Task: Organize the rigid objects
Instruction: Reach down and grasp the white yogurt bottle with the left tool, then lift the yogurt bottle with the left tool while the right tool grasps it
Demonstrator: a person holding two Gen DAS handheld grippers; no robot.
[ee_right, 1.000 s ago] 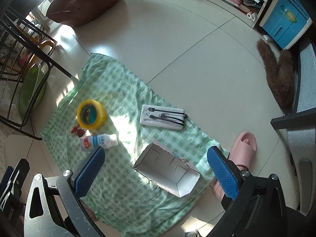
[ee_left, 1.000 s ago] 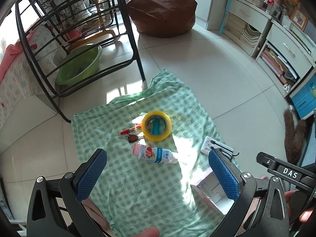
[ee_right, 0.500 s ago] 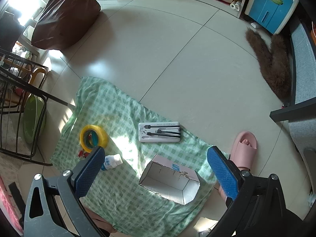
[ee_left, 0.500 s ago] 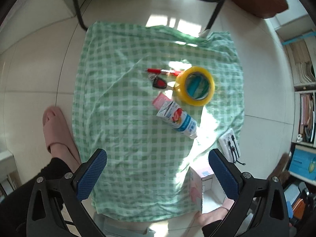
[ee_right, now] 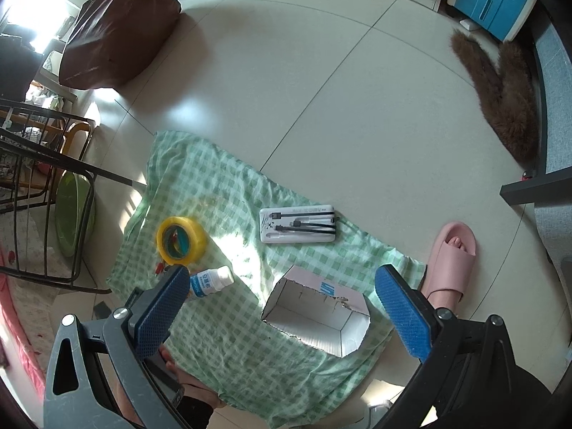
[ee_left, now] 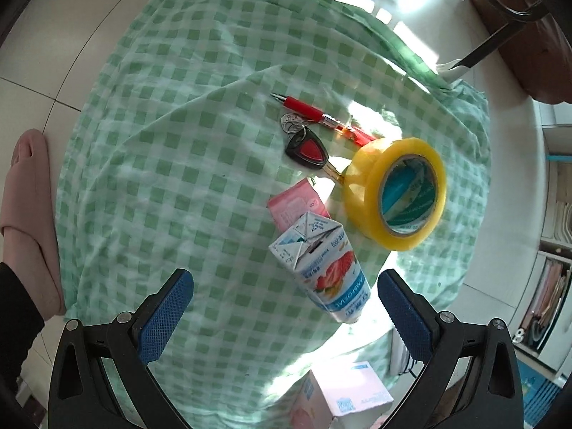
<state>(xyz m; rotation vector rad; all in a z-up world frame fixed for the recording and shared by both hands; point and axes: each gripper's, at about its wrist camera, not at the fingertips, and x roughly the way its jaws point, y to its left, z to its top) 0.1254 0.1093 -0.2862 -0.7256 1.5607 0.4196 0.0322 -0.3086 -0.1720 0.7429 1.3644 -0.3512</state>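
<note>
Half a second ago our left gripper (ee_left: 285, 298) looked down on the whole green checked cloth (ee_left: 171, 164) from high up; now it has dropped close over the drink carton (ee_left: 320, 268), jaws wide and empty, with the carton lying on its side just ahead between them. We read this as the approach to a first pick, with nothing yet moved into the cardboard box (ee_right: 316, 316).

Our right gripper (ee_right: 282, 307) hangs higher, also wide and empty, and has drifted only slightly; the open box sits between its fingers on the cloth, to the right of the carton.

Touching the carton's far end lies a pink packet (ee_left: 296, 205), so closing on the carton may nudge it. Just beyond and to the right of the carton stands the yellow tape roll (ee_left: 395, 193), with the car key (ee_left: 307, 150) beside it and the red pen (ee_left: 311, 111) past the key. Well right of the carton, beyond the box, rests the white power bank (ee_right: 298, 223) with its cables. Farther out, on the floor off the cloth, we see a black metal rack (ee_right: 46, 150) and a brown beanbag (ee_right: 118, 32), neither in the way.
</note>
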